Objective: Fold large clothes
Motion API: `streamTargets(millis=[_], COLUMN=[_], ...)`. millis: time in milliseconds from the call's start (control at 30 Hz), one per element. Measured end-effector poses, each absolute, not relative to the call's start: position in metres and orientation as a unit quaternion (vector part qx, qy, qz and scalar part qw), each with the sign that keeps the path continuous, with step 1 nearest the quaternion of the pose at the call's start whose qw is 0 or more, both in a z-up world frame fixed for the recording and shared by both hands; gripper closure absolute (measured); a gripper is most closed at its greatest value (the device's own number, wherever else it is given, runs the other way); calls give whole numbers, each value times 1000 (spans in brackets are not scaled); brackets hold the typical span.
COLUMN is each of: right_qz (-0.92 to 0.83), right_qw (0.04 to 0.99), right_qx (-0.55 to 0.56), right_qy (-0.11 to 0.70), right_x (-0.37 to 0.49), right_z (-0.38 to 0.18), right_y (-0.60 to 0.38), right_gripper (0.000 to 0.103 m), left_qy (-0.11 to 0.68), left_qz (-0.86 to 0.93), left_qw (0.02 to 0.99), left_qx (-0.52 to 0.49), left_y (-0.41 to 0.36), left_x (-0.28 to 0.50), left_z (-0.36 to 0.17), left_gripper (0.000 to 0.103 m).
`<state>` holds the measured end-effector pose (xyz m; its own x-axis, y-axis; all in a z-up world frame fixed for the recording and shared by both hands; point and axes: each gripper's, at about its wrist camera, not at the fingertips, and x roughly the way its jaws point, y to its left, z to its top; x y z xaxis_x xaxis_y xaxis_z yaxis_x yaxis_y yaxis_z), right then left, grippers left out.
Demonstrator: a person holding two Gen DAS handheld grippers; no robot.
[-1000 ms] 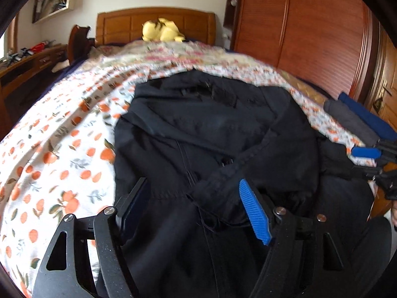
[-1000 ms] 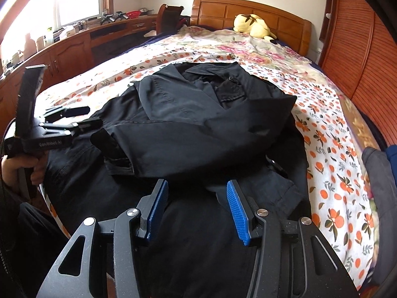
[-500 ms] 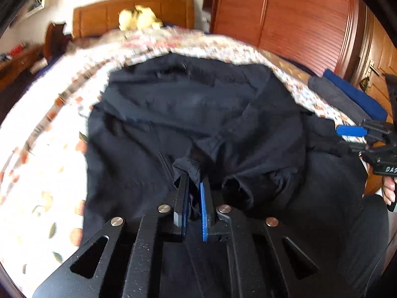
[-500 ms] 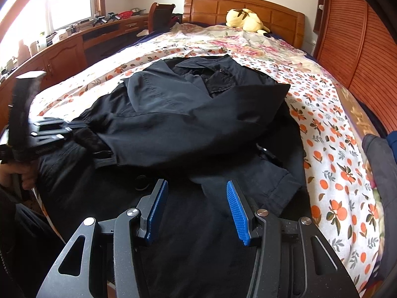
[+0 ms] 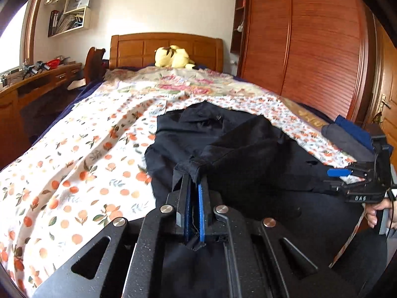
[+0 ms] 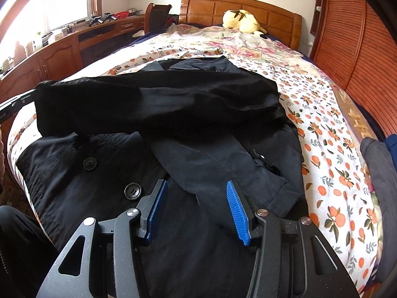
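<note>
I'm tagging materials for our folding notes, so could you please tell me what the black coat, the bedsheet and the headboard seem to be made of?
Black coat: matte woven cloth, perhaps cotton or a blend; it creases softly, with visible stitching and glossy, plastic-looking buttons.
Bedsheet: thin printed fabric, probably cotton; it wrinkles finely and has no sheen.
Headboard: varnished wood, with orange-brown panels and a slight gloss.

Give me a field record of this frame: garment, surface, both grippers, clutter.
garment: black coat, buttons showing, spread on the bed
surface: bedsheet with orange fruit print
left gripper: shut on a sleeve cuff, fabric lifted off the coat
right gripper: open, nothing between its pads, poised over the coat's lower part
sleeve: stretched across the coat's chest
other: yellow plush toy by the wooden headboard; folded dark clothes at the bed's right edge
</note>
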<state>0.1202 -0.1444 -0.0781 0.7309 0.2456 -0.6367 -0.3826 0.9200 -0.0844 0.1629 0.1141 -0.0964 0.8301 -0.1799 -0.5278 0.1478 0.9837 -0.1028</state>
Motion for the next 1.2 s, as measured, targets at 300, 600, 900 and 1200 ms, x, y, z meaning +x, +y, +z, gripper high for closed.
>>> streamTargets(millis=[300, 600, 900, 1200], right_qz=[179, 209, 271, 328], right_qw=[922, 924, 913, 885], right_qx=[-108, -112, -104, -103], right_qy=[325, 301, 288, 315], right_x=[129, 144, 174, 195], right_z=[-80, -67, -69, -97], right_y=[-138, -104, -34, 25], right_gripper=[52, 52, 52, 52], left_qy=[296, 279, 275, 287], left_qz=[-89, -72, -27, 4], left_qw=[951, 957, 960, 956], left_qx=[-14, -17, -45, -54], left_y=[115, 137, 175, 200], left_x=[157, 145, 137, 135], left_z=[-111, -112, -119, -131], left_gripper=[77, 26, 20, 20])
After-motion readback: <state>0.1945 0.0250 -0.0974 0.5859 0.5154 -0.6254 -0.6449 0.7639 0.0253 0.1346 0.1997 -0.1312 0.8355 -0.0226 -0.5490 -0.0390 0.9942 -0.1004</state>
